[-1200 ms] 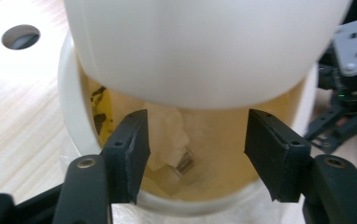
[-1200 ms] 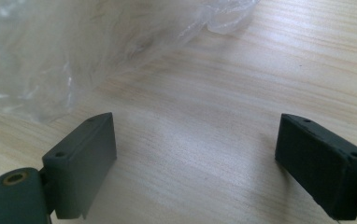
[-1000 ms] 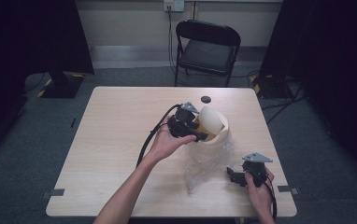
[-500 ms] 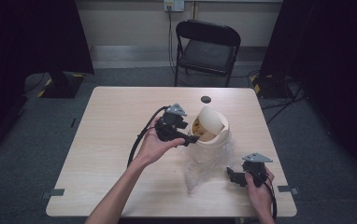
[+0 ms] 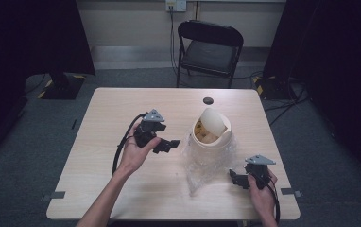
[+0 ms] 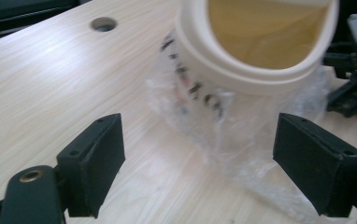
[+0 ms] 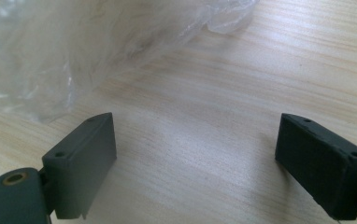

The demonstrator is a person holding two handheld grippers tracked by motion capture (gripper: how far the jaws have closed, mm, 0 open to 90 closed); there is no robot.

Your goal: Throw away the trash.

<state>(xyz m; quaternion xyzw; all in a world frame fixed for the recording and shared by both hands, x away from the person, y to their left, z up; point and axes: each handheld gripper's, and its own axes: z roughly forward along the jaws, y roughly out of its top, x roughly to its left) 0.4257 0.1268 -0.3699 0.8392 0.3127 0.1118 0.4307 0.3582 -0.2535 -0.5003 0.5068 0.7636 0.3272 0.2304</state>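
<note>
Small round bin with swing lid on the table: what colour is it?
Cream; the small round bin shows best in the high view.

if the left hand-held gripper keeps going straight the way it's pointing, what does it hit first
Probably the crinkled clear plastic bag around the foot of the cream swing-lid bin, then the bin itself. The left hand-held gripper points at them with its jaws wide open and nothing between; depth is hard to judge.
</note>
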